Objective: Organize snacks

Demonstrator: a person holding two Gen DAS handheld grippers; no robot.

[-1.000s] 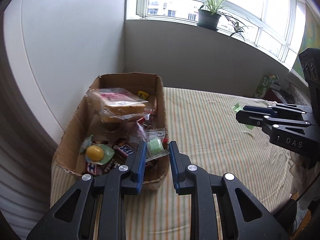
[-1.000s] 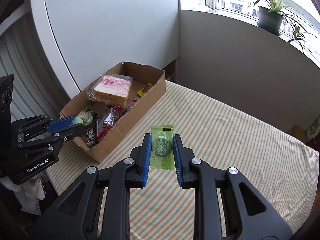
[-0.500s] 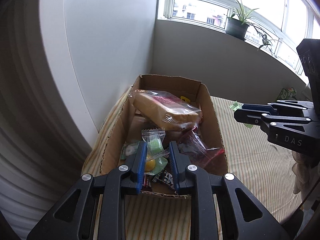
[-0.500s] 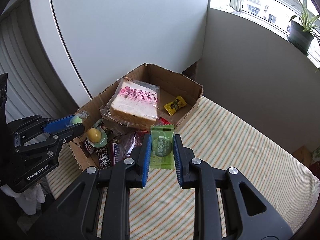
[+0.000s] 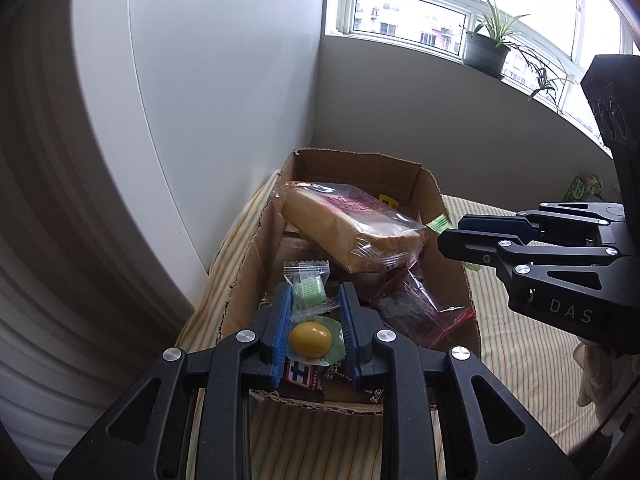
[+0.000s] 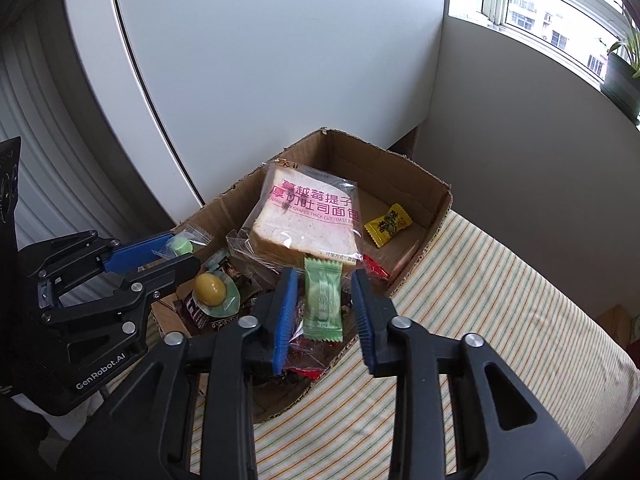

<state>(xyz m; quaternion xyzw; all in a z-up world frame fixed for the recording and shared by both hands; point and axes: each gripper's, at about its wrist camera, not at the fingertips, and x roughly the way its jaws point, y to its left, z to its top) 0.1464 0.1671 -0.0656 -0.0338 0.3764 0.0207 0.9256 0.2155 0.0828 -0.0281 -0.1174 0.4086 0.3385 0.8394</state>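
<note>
Right now both tongs hang over the cardboard box (image 6: 424, 184), which sits on a striped cloth surface in a corner by white walls. The left tongs (image 5: 314, 312) are clamped on a clear-wrapped pale green candy (image 5: 308, 290), held above the near end of the box; in the right wrist view that candy shows at nine o'clock. The right tongs (image 6: 325, 312) have just been opening: their blue pads stand apart with a green wrapped candy (image 6: 323, 300) between them, clear of both pads, so it is no longer gripped. Whether it rests on the snacks beneath I cannot tell. Inside the box a bagged slice of cranberry toast bread (image 6: 308, 216) leans at twelve o'clock from the right tongs, a small yellow candy packet (image 6: 388, 224) lies at one o'clock near the far wall, and a yellow jelly cup (image 6: 210, 285) sits at nine o'clock among dark chocolate wrappers.
</note>
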